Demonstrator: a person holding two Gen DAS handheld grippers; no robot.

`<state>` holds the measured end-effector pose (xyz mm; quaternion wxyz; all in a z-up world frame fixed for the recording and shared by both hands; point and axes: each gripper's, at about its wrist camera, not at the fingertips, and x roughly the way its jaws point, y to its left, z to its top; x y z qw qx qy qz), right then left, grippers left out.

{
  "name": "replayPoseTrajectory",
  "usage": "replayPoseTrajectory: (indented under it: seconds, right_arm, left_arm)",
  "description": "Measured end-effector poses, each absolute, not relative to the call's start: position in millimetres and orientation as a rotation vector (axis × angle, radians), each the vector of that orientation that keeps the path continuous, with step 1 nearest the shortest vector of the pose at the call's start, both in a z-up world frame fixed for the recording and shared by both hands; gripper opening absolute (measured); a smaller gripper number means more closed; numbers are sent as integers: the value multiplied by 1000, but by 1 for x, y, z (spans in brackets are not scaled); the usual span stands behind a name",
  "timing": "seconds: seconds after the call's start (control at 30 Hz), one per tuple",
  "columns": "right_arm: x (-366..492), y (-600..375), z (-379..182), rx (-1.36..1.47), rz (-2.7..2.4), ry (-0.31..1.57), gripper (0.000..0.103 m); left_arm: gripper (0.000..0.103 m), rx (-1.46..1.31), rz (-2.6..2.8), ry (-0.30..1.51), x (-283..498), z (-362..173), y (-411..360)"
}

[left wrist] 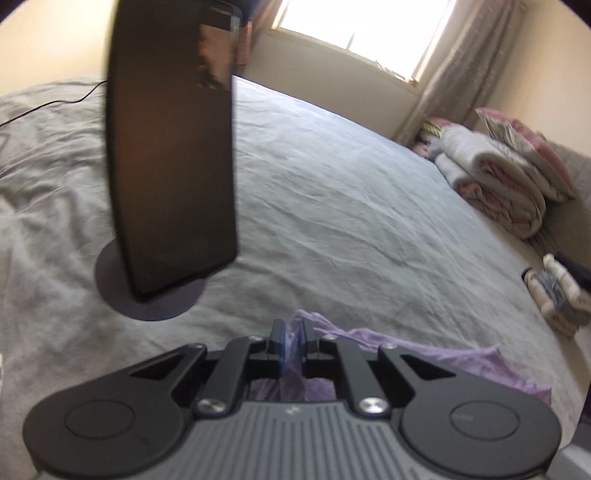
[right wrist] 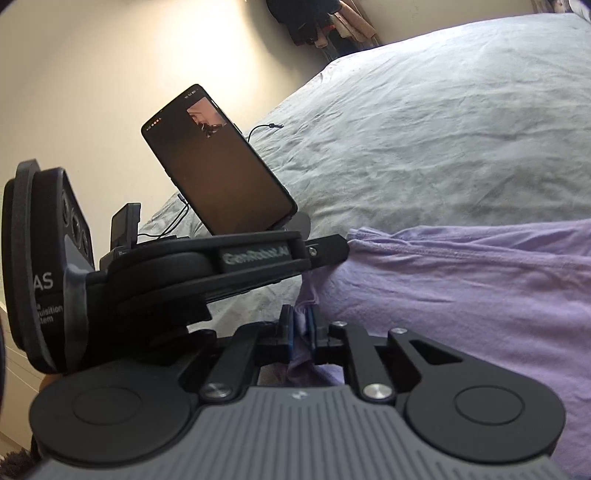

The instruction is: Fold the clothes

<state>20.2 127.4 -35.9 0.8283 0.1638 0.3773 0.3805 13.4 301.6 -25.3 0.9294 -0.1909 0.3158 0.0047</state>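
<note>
Both tongs — left tongs [left wrist: 292, 341] and right tongs [right wrist: 300, 328] — are clamped on bunched edges of a lilac garment [right wrist: 480, 295] spread over the near edge of the grey bed [right wrist: 424, 110], beside a phone on a stand [left wrist: 173, 147]. Likely gripping to fold — next, carry both edges across together.

A wide bed [left wrist: 332, 192] under a wrinkled grey sheet fills most of both views. Behind it, cream walls [right wrist: 74, 92] meet at a bright window [left wrist: 354, 26] framed by a pale beige curtain [left wrist: 447, 70], and daylight falls across the sheet. Rolled white and pink bedding [left wrist: 495, 173] is piled at the bed's far side near the curtain. Dark clothes [right wrist: 314, 22] hang in a far corner of the room
</note>
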Motion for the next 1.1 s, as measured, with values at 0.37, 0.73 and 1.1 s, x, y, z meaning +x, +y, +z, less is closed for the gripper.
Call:
replayPoseTrajectory:
  seconds: [0.37,0.73,1.1]
  right_arm:
    - [-1,119,-22,359,916,848,27]
    - [-10,40,-16,106,595,698,35]
    - [-31,1,-25,-96,506,601,46]
  left_arm:
    - [6,-446,-104,496,-27,3,323]
    - [8,-298,-111,605,-6,-34,277]
    - [24,-231,-204,562,-33,-36,273]
